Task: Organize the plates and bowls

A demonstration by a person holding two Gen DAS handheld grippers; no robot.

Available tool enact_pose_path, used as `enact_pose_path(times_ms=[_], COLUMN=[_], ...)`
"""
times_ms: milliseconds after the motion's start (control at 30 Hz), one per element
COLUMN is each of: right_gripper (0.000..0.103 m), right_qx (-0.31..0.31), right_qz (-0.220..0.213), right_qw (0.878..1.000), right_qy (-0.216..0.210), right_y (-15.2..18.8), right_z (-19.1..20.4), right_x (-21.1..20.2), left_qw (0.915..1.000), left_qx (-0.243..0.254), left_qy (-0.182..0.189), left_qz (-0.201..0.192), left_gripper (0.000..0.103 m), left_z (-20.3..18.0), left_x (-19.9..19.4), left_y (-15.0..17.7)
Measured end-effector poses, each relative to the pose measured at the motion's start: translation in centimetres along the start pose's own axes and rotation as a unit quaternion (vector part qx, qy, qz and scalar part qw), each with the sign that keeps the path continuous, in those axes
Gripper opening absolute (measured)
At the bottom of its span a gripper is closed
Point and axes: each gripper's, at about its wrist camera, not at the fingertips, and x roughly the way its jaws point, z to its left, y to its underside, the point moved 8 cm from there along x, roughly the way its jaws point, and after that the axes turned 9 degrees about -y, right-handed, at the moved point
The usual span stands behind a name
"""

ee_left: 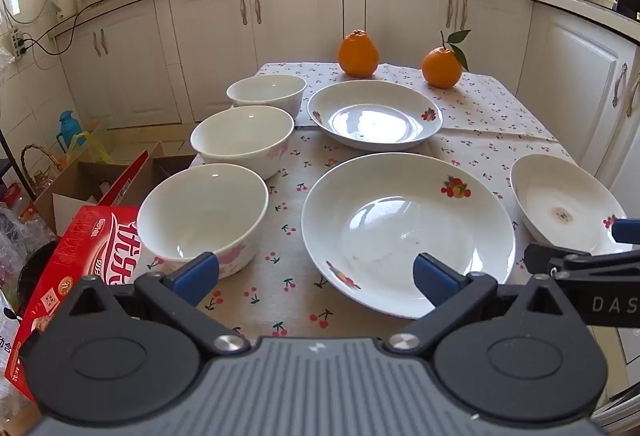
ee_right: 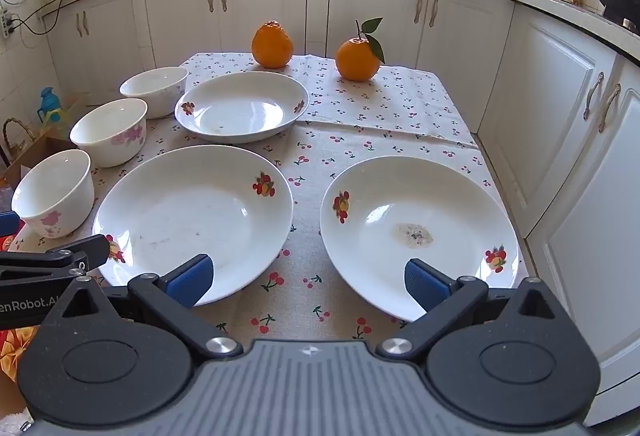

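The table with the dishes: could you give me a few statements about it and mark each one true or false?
1. Three bowls stand in a row along the left side of the table. True.
2. The plates are stacked in one pile. False: three plates lie apart on the cloth.
3. The near right plate has a brownish stain in its middle. True.
4. Both oranges have a leaf. False: only the right orange has leaves; the left orange has none.
5. The right hand-held gripper grips a plate. False: its jaws are open and hold nothing.
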Motion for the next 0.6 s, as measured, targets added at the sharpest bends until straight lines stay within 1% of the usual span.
enact_pose_path(times_ms=[333, 600], right_gripper=[0.103, 0.103], right_qx=[0.000, 0.000], right_qz=[0.001, -0.001], right_qw=[1.000, 1.000], right_qy=[0.000, -0.001], right_y=[-0.15, -0.11], right_z=[0.24, 0.13], right_x=[-0.08, -0.22], left_qw=[0.9999, 1.0000], left_qx=[0.003, 0.003], left_qy=[-0.010, -0.009], left_qz=[-0.001, -0.001], left_gripper=[0.102, 0.102], left_z=[0.11, 0.11], left_x=[-0.14, -0.05], left_y=[0.06, 0.04])
